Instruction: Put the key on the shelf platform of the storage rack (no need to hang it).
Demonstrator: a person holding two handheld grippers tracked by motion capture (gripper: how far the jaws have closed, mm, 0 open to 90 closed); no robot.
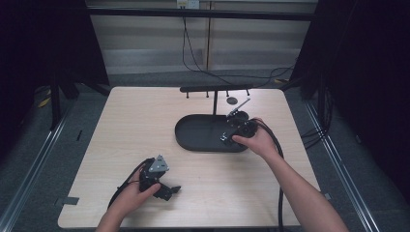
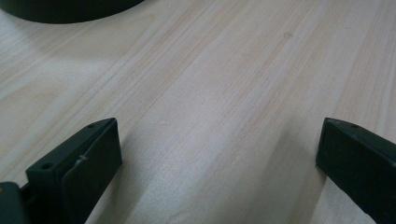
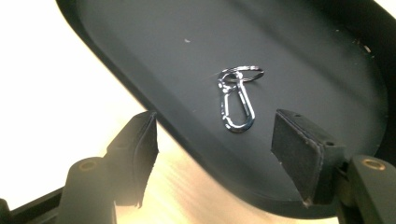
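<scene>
**Snap hook lying free in the black tray**

While the right gripper (image 1: 231, 126) is held over the right end of the black oval tray (image 1: 193, 137), its jaws are seen spread apart, with nothing pressed between them. In the right gripper view a silver snap hook (image 3: 237, 106) with a key ring (image 3: 243, 73) on its upper end is found flat on the tray floor, between the two jaw tips but below them and apart from both. The tray is placed on the wooden table (image 1: 135, 125), just in front of a thin black stand (image 1: 215, 90). The left gripper (image 1: 167, 189) is rested near the front left edge of the table. Its jaws are released wide, and bare wood is seen between them.
</scene>
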